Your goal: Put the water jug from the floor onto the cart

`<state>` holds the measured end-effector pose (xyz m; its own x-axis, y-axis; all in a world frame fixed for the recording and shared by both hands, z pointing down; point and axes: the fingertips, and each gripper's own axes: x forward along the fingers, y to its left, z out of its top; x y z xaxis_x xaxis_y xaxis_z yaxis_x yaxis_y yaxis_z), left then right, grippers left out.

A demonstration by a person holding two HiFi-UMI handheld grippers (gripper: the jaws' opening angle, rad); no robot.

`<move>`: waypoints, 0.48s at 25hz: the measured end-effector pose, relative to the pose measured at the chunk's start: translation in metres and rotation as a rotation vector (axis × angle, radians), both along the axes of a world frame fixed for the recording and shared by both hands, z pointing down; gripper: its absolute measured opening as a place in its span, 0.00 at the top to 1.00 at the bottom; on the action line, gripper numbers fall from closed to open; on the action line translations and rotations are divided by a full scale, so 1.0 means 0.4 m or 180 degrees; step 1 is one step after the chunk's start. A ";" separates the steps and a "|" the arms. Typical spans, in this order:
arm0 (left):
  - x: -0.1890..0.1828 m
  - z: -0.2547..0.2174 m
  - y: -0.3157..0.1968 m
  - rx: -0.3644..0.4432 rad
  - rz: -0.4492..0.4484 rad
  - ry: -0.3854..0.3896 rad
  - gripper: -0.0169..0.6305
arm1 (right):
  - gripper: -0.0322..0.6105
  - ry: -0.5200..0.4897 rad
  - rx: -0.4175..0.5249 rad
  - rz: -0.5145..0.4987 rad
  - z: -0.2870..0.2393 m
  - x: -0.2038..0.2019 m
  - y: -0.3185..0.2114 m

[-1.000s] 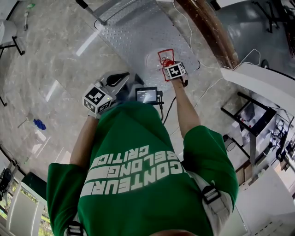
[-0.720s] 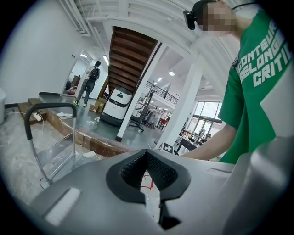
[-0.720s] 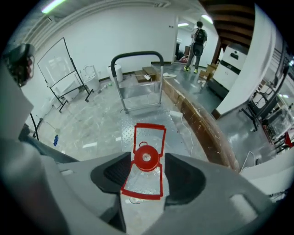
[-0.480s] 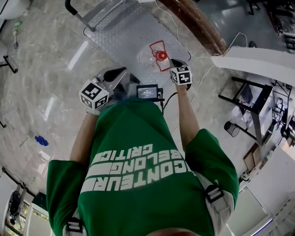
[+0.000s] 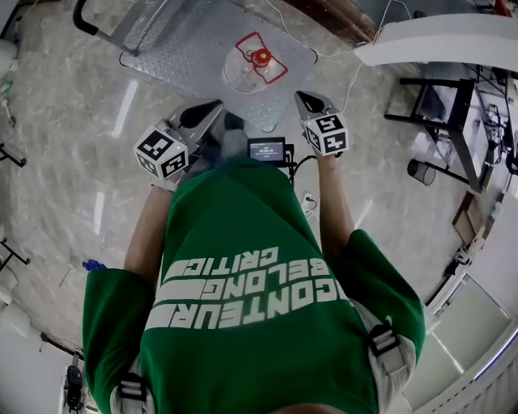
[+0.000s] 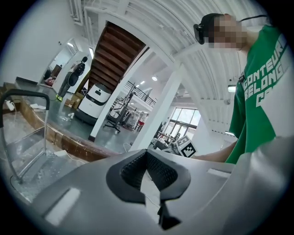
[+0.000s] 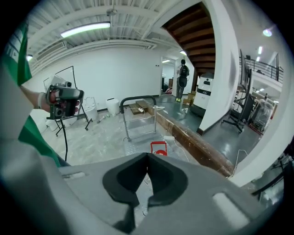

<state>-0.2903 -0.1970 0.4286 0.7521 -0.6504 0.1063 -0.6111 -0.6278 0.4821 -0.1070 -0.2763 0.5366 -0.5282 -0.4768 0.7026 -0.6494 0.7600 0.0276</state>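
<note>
Red-capped water jug (image 5: 251, 69) of clear plastic, upright on the diamond-plate metal deck of the platform cart (image 5: 178, 44), at the deck end nearest to the person and well apart from the black push handle (image 5: 83, 18). Not touched by either gripper.

Left gripper (image 5: 209, 111) raised in front of the chest and pointing toward the cart, jaws pressed together with nothing between them. Right gripper (image 5: 305, 100) beside it at about the same height, also clenched and empty, tips aimed at the near edge of the deck. Between the two grippers, close to the chest, a small screen (image 5: 267, 149). Below it, a green shirt (image 5: 243, 323) with white lettering.

Along the right gripper's jaws: the jug just above the closed tips, standing on the cart, and the left gripper held in a hand at the left side of that view. Along the left gripper's jaws: the push handle at the far left, a brown wooden staircase (image 6: 115, 55) behind it, and the marker cube of the right gripper just past the closed tips.

Pale marble-pattern floor (image 5: 65, 162) all around the cart, with a small blue object (image 5: 91, 264) lying far to the left, well apart from jug and cart.
</note>
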 end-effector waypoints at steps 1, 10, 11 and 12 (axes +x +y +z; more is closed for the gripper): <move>0.022 -0.008 0.011 0.0027 0.0038 0.0012 0.96 | 0.96 -0.0041 0.0029 0.0035 -0.013 0.022 0.023; 0.161 -0.030 0.031 0.0048 0.0248 -0.0041 0.96 | 0.96 -0.0314 0.0189 0.0313 -0.090 0.172 0.071; 0.174 -0.030 0.029 0.0035 0.0260 -0.0044 0.96 | 0.96 -0.0337 0.0195 0.0323 -0.095 0.185 0.076; 0.189 -0.029 0.026 0.0021 0.0267 -0.0045 0.96 | 0.96 -0.0355 0.0197 0.0329 -0.099 0.199 0.080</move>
